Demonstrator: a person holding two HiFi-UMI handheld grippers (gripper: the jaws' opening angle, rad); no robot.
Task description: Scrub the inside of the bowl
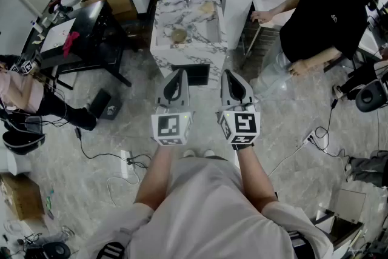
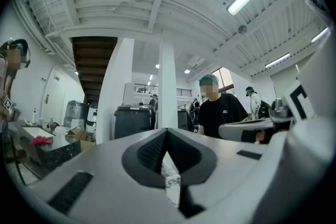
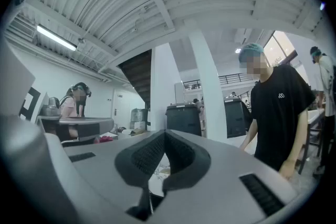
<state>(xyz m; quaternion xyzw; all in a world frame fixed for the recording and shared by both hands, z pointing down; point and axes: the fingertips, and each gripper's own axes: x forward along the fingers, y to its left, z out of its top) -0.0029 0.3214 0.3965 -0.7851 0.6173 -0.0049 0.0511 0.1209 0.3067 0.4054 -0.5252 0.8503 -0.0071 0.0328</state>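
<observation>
Left gripper (image 1: 175, 76) and right gripper (image 1: 230, 76) both clenched on nothing, held level facing the marble sink (image 1: 160, 24), probably staged pre-scrub.

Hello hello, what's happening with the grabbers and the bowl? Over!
Shut, empty: left gripper, right gripper. Likely bowl untouched in marble sink ahead. Person in black beside sink.
</observation>
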